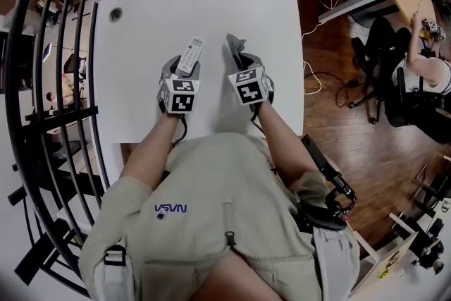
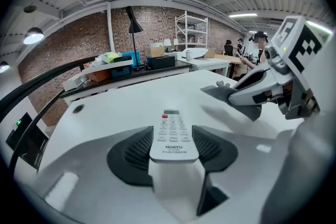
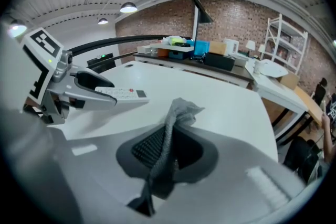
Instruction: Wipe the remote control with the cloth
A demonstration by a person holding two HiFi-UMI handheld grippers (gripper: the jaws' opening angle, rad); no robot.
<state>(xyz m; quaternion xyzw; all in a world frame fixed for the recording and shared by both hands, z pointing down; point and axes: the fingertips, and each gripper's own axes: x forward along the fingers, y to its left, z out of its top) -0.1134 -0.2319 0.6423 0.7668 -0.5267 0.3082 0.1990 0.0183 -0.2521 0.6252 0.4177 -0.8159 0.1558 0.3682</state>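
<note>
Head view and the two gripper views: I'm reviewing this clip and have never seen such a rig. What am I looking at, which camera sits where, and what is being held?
There is no robot here. A person holds a pair of hand-held tongs in each hand. The head view comes from a camera on the person's head, looking steeply down at a white table. The other two pictures come from a camera riding on each pair, looking along its jaws. The cube with square markers is part of the tool. The left tongs are closed on a white remote control, which sticks out ahead of the jaws. The right tongs pinch a grey cloth. Cloth and remote are side by side, not touching.
</note>
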